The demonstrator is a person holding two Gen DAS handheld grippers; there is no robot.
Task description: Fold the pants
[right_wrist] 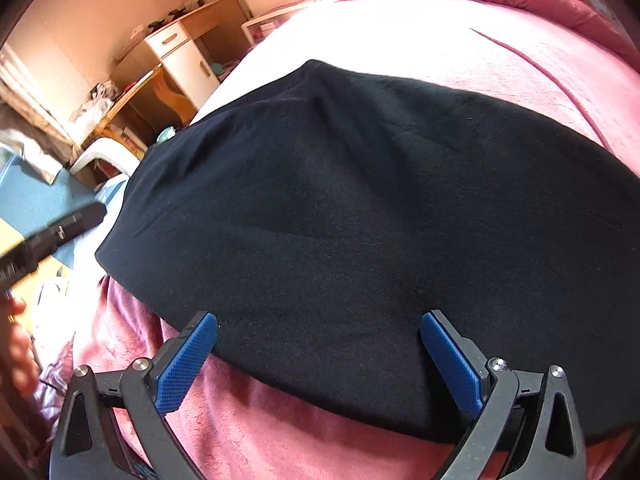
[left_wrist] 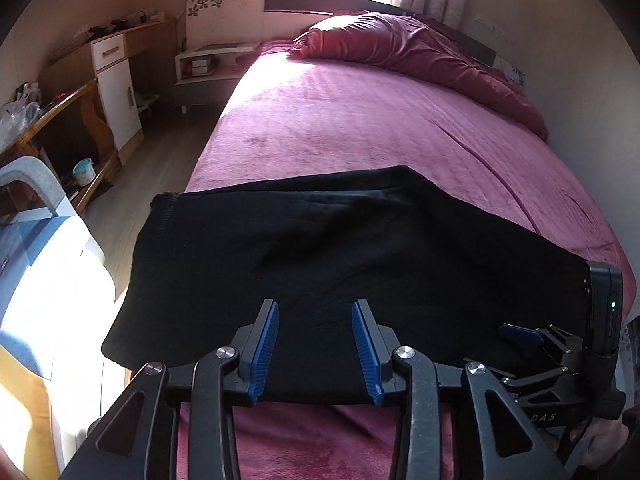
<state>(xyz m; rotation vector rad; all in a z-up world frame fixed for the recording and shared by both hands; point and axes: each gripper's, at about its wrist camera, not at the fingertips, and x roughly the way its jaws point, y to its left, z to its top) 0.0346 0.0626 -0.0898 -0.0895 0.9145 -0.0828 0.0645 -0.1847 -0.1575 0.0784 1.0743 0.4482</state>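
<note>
Basically we're between folds: the black pants (left_wrist: pixel 320 264) lie flat as a wide folded slab across the near end of the bed (left_wrist: pixel 360 120), left end hanging slightly past the bed's edge, and nothing is gripped. Left gripper (left_wrist: pixel 316 352) hangs above the near hem with its blue pads (left_wrist: pixel 264 356) partly spread, no cloth between them. Right gripper (right_wrist: pixel 320 360) is splayed wide, its pads (right_wrist: pixel 184 364) straddling the near edge of the pants (right_wrist: pixel 360 220) without pinching it; whether the tips touch the fabric I can't tell. Both tools point steeply down and forward over the bed, the right one beside the left and low at the pants' right end, visible at the left camera's right edge (left_wrist: pixel 520 336). My read: a fold has been laid down and released. Next move likely calls for each gripper to pinch an end or corner of the slab and carry it over for another fold, or just smooth it.
</note>
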